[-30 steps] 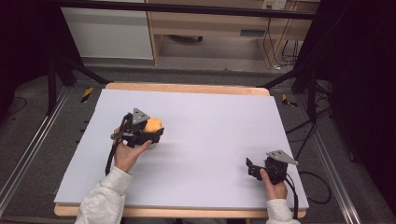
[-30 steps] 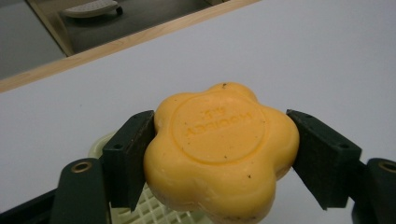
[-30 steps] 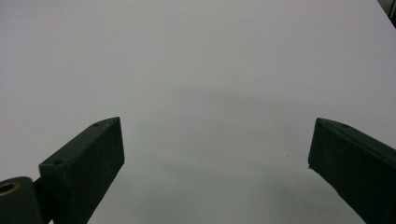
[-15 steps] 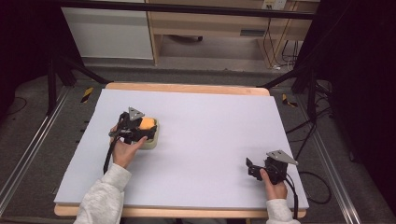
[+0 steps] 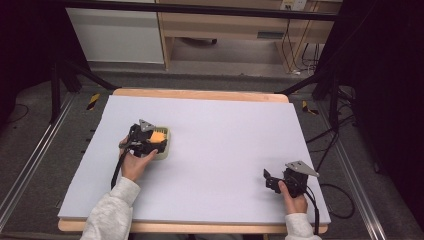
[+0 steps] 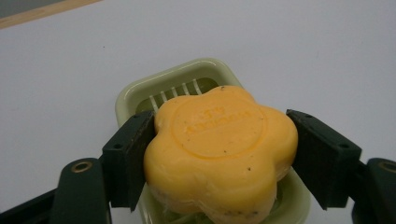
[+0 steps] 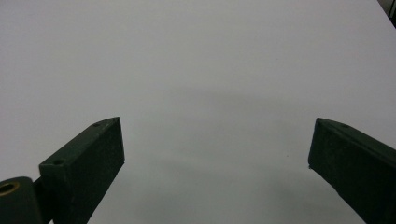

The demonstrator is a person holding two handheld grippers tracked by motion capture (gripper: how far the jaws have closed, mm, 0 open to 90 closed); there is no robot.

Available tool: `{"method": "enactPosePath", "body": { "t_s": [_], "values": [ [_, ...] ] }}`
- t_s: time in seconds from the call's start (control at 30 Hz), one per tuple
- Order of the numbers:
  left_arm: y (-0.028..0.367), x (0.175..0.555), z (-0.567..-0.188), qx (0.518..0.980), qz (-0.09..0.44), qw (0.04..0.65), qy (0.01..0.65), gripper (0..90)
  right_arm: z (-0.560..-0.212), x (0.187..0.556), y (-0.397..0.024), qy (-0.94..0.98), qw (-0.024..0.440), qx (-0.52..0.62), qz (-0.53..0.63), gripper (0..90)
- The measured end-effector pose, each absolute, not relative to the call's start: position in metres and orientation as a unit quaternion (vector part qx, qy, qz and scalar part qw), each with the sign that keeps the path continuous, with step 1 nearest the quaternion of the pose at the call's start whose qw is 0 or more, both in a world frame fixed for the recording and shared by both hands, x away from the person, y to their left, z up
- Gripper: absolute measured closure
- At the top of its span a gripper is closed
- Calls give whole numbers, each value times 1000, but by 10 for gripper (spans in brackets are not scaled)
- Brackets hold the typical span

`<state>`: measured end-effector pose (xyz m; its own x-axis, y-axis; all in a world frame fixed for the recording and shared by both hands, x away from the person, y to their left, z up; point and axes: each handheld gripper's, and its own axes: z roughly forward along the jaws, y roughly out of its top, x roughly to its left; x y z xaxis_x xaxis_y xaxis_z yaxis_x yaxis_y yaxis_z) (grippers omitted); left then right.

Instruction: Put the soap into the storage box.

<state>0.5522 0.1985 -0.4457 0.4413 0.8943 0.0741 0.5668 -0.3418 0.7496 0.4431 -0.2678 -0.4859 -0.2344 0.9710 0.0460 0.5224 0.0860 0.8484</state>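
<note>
A flower-shaped orange soap bar (image 6: 219, 149) sits between the jaws of my left gripper (image 6: 219, 158), which is shut on its two sides. The soap hangs just over a pale green soap dish (image 6: 187, 77) with a ribbed floor. In the high view the left gripper (image 5: 156, 141) holds the soap (image 5: 157, 136) over the dish (image 5: 166, 149) at the left middle of the table. My right gripper (image 5: 270, 181) rests near the front right of the table, and in its own view the right gripper (image 7: 217, 158) stands open with nothing between its jaws.
A large white sheet (image 5: 225, 145) covers the wooden table (image 5: 200, 94). Black stand legs and cables lie on the floor beyond the table's sides. A pale cabinet (image 5: 120, 30) stands behind the table.
My left gripper has come down and slightly back with the soap, and now holds it right over the soap dish. The right gripper has not moved.
</note>
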Motion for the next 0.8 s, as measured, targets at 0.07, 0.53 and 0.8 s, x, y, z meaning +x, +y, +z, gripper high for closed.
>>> {"method": "enactPosePath", "body": {
  "t_s": [0.07, 0.53, 0.8],
  "values": [
    [198, 552, -447, 784, 245, 330, 466, 264, -486, 443, -268, 680, 285, 549, 394, 41],
    [200, 550, -445, 783, 242, 338, 463, 203, -486, 443, -268, 680, 287, 548, 394, 40],
    [205, 540, -433, 777, 238, 353, 463, 181, -486, 443, -268, 679, 287, 549, 394, 41]
  ]
}}
